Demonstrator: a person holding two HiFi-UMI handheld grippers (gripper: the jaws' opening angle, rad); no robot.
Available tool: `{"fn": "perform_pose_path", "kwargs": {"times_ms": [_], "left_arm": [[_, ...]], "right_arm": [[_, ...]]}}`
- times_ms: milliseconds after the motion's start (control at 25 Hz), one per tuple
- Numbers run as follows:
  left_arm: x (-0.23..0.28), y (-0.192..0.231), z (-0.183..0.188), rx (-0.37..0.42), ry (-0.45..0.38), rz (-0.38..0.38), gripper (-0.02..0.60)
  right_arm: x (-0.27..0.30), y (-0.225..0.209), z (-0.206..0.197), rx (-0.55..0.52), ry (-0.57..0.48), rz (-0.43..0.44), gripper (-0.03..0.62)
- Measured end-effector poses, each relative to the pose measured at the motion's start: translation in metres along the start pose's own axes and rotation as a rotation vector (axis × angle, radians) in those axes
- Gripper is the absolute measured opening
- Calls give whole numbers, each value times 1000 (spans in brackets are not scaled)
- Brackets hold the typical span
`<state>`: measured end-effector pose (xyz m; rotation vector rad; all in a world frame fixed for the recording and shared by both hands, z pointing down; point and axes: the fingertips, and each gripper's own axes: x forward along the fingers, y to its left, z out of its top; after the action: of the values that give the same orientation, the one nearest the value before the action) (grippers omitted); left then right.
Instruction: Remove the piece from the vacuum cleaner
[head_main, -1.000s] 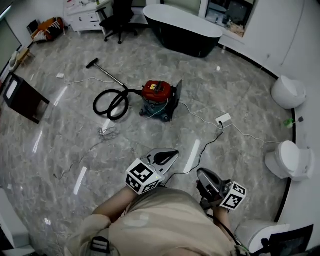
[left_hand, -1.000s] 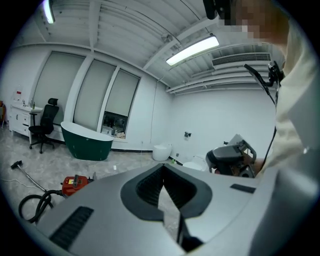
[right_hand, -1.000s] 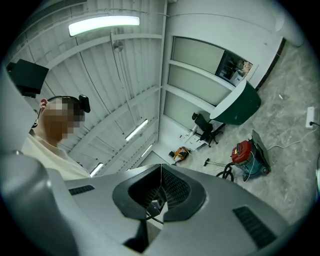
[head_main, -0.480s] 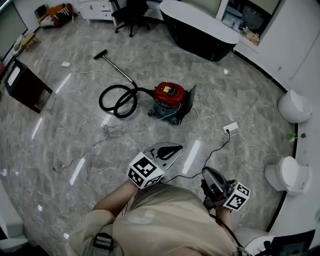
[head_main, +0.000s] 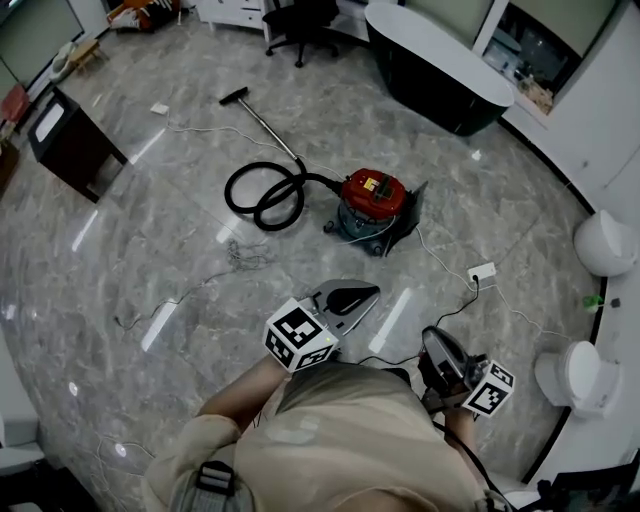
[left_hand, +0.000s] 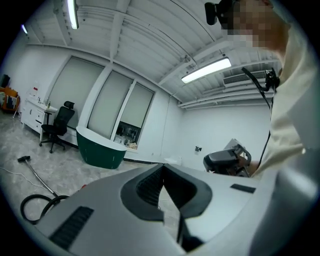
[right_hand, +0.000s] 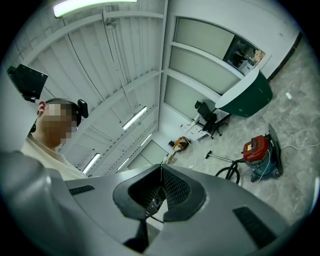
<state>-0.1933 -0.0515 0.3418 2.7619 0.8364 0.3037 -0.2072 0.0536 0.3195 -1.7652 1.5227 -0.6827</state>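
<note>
Standing on a grey marble floor (head_main: 130, 250), dark bathtub (head_main: 440, 70) behind
The red vacuum cleaner (head_main: 372, 200) sits well ahead of my left claw (head_main: 372, 291) and right claw (head_main: 435, 339), both clenched on nothing

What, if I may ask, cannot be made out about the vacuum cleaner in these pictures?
- Head view: the vacuum cleaner is too small to tell which piece comes off.
- Left gripper view: its body is almost wholly hidden behind the left gripper; only part of the hose shows.
- Right gripper view: the floor nozzle is too small to show detail.
</note>
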Motion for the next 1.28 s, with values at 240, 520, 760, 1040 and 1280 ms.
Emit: {"fn": "perform_pose_path", "kwargs": {"times_ms": [240, 520, 760, 1040, 1280], "left_arm": [[-31, 33, -4, -22, -16, 86, 3], [-55, 51, -8, -30, -25, 172, 2], [-64, 70, -13, -35, -19, 274, 2], [-26, 71, -6, 7, 34, 294, -6], [38, 82, 5, 35, 99, 292, -6]], "right_arm": [[37, 6, -9, -22, 78, 31, 2], [68, 10, -18, -17, 158, 81, 2], [79, 3, -20, -23, 219, 103, 3], [72, -27, 12, 34, 187, 130, 2], [61, -67, 63, 78, 156, 168, 3]]}}
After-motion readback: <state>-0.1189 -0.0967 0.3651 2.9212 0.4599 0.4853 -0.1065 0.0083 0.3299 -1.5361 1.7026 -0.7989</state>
